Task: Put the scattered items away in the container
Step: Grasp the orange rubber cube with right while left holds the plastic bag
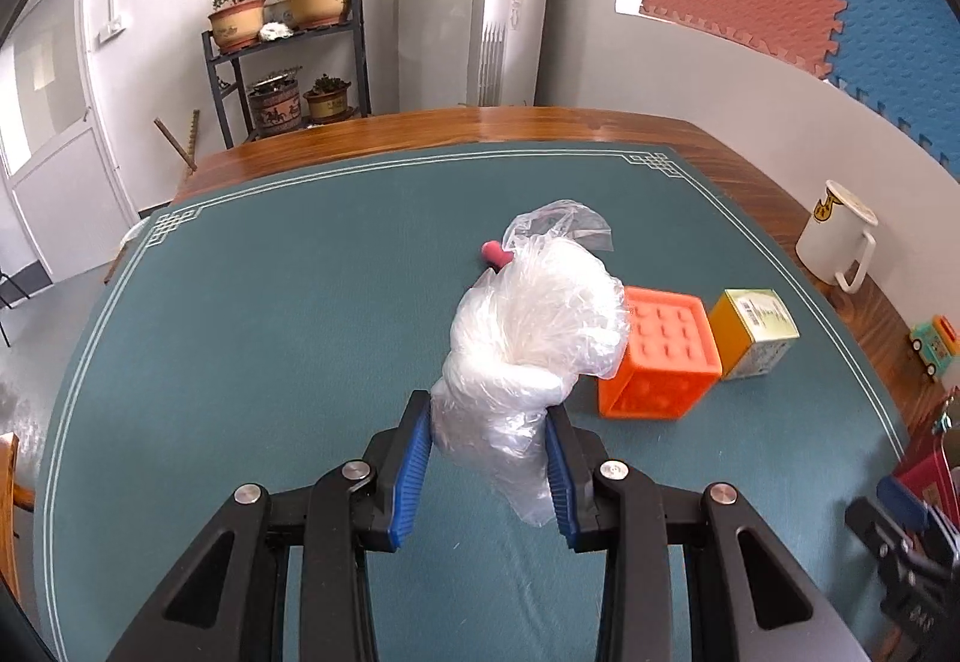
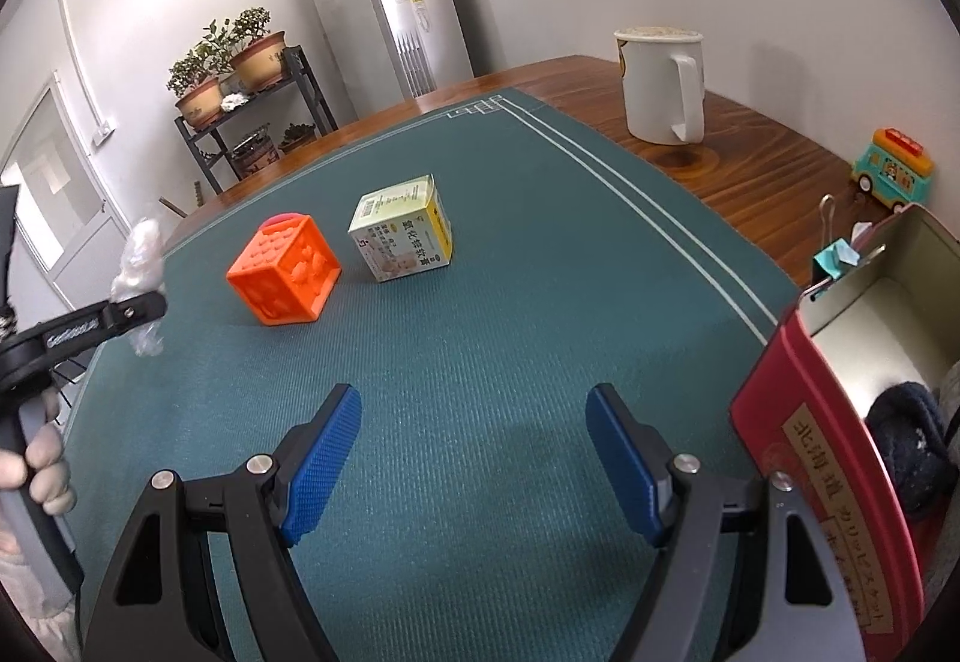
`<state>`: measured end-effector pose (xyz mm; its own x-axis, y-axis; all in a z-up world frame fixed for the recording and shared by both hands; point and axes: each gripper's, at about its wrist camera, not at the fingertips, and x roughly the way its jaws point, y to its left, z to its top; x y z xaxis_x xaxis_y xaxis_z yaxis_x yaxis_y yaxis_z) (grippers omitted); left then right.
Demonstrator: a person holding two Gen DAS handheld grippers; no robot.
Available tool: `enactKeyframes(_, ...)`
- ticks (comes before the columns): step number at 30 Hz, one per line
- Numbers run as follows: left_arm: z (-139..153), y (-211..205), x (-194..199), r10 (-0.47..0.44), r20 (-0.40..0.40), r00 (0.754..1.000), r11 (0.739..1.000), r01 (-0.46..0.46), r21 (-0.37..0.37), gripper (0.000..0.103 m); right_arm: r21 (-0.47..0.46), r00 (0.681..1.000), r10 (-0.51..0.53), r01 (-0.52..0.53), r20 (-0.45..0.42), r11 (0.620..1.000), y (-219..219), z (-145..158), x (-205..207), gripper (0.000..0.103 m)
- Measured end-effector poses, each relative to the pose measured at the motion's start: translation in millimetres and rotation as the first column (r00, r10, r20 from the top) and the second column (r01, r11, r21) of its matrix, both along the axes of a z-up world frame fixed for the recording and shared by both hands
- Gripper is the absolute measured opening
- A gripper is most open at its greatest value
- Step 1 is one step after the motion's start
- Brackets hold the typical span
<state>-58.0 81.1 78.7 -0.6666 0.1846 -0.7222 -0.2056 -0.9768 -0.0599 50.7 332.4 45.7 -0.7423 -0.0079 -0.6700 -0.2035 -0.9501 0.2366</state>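
Note:
My left gripper (image 1: 489,413) is shut on a crumpled clear plastic bag (image 1: 534,326) and holds it above the green mat; it also shows in the right wrist view (image 2: 139,266). An orange cube (image 1: 657,362) and a yellow-green carton (image 1: 753,323) sit on the mat to its right, also seen in the right wrist view as the cube (image 2: 285,269) and carton (image 2: 403,228). A small pink object (image 1: 495,251) lies behind the bag. My right gripper (image 2: 474,404) is open and empty above the mat. The red tin container (image 2: 840,458) stands open at its right, with a dark item inside.
A white mug (image 2: 660,83) and a toy bus (image 2: 891,170) stand on the wooden table edge (image 2: 750,164) at the right. A binder clip (image 2: 837,254) is on the tin's rim. A plant shelf (image 1: 288,62) stands beyond the table.

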Motion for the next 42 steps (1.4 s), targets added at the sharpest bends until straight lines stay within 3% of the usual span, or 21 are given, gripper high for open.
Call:
enactKeyframes(10, 15.2, -26.6, 14.8, 0.001, -0.025, 1.0, 0.999, 0.0, 0.037, 0.037, 0.04, 0.997, 0.027, -0.03, 0.073, 0.999, -23.6, 7.2, -19.0, 0.081)
enactKeyframes(15, 25.6, -39.4, 12.7, 0.02, -0.03, 0.999, 0.997, -0.018, 0.071, 0.037, 0.08, 0.995, 0.095, -0.098, 0.043, 0.992, -58.6, 31.5, -55.5, 0.081)
enactKeyframes(19, 30.2, -44.6, 12.4, 0.02, -0.034, 0.999, 0.996, -0.018, 0.082, 0.037, 0.01, 0.987, 0.13, -0.132, 0.098, 0.991, -79.9, 31.6, -94.2, 0.081)
enactKeyframes(23, 31.0, -49.1, 8.1, 0.025, -0.025, 0.999, 0.995, -0.023, 0.098, 0.037, 0.041, 0.983, 0.124, -0.13, 0.135, 0.991, -96.6, 32.9, -130.5, 0.081)
enactKeyframes(29, 32.1, -56.6, 3.6, 0.041, -0.021, 0.999, 0.993, -0.038, 0.108, 0.037, 0.016, 0.978, 0.085, -0.09, 0.188, 0.996, -101.5, 13.7, -172.8, 0.081)
enactKeyframes(35, 27.4, -56.1, 0.3, 0.045, -0.007, 0.999, 0.994, -0.044, 0.099, 0.037, 0.043, 0.97, 0.07, -0.082, 0.233, 0.996, -105.7, -11.3, -184.8, 0.081)
enactKeyframes(37, 25.9, -54.1, 0.3, 0.042, -0.005, 0.999, 0.995, -0.041, 0.094, 0.037, 0.051, 0.969, 0.077, -0.092, 0.236, 0.994, -105.4, -14.7, -184.5, 0.075)
enactKeyframes(39, 25.2, -51.6, 0.7, 0.037, -0.005, 0.999, 0.995, -0.036, 0.089, 0.037, 0.064, 0.969, 0.093, -0.11, 0.227, 0.992, -108.1, -13.9, -181.8, 0.06)
enactKeyframes(42, 24.6, -47.7, 2.5, 0.028, -0.007, 1.0, 0.996, -0.027, 0.084, 0.037, 0.095, 0.971, 0.103, -0.126, 0.217, 0.988, -111.9, -10.2, -174.6, 0.056)
